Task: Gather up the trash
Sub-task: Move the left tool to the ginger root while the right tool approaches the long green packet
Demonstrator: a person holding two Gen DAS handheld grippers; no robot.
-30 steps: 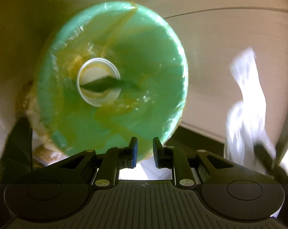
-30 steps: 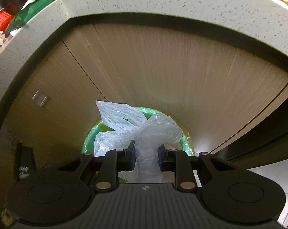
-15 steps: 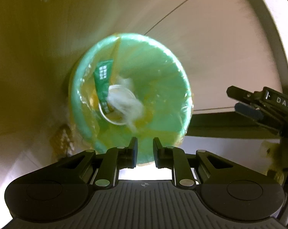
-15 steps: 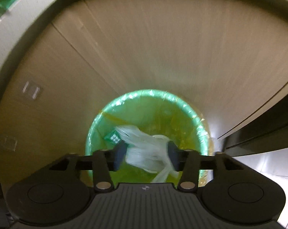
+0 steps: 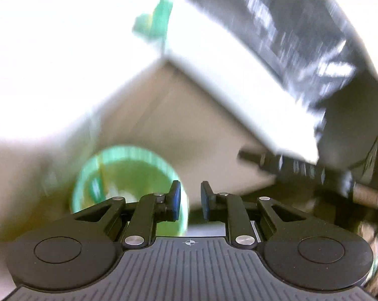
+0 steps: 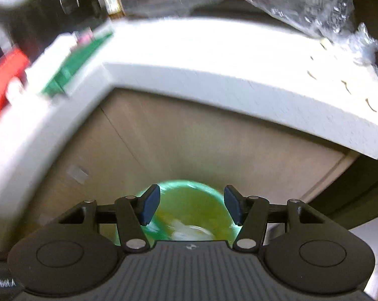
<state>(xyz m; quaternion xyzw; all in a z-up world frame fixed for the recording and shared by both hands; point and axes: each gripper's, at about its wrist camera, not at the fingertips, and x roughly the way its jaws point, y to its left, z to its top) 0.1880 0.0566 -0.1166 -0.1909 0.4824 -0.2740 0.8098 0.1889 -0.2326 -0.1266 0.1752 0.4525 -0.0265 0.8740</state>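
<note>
- The green trash bin point(image 5: 128, 173), lined with a yellowish bag, stands on the floor against the wood-grain cabinet front point(image 5: 168, 130) in the left wrist view, low and left of centre, and is smeared by motion blur.
- The left gripper point(image 5: 188, 203) has its blue-padded fingers point(image 5: 175, 200) drawn near each other with a narrow gap between them; nothing sits in that gap, and the pads touch nothing.
- At the right edge of this view the other gripper's dark body point(image 5: 296, 169) shows, blurred, under the white countertop point(image 5: 226, 57).
- In the right wrist view the trash bin point(image 6: 189, 200) lies straight ahead below the white countertop point(image 6: 214, 60), with pale crumpled plastic point(image 6: 186, 229) inside it.
- The right gripper point(image 6: 192, 208) has its fingers point(image 6: 150, 204) spread wide, empty, the bin's mouth showing between them without contact.
- On the countertop lie a green wrapper point(image 6: 73, 67), a red item point(image 6: 5, 75) at the left and clear plastic film point(image 6: 314, 7) at the back right.
</note>
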